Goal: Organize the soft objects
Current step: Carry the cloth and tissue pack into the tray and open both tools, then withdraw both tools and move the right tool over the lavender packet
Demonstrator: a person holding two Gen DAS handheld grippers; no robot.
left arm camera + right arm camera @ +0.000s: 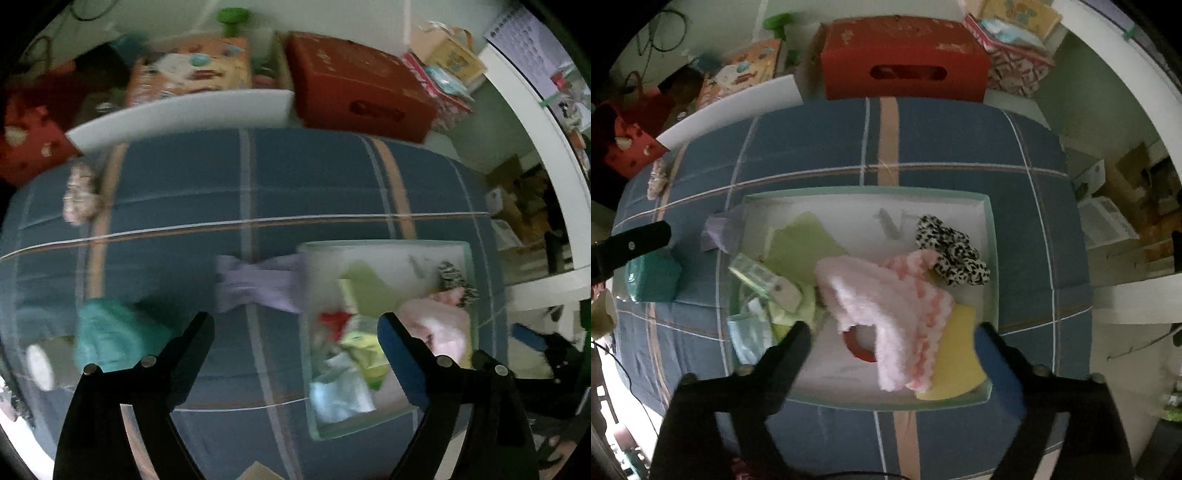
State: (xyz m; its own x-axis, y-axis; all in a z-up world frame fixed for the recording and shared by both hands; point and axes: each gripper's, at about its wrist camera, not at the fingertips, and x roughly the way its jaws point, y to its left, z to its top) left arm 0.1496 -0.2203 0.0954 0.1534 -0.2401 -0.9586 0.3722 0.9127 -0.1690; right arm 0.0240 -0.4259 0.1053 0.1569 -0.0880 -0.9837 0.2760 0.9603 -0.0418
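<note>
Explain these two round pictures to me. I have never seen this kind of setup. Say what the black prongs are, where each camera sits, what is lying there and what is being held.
A person holds a two-finger tool in each hand, with a wide-angle camera on each looking down its fingers. The black prongs are those fingers. One picture is from the left gripper, the other from the right gripper. Both stand open and hold nothing. Below lies a blue checked cover with a shallow box on it. In the box are a pink knitted piece, a spotted scrunchie and a yellow sponge. Outside the box lie a lilac cloth and a teal bundle.
</note>
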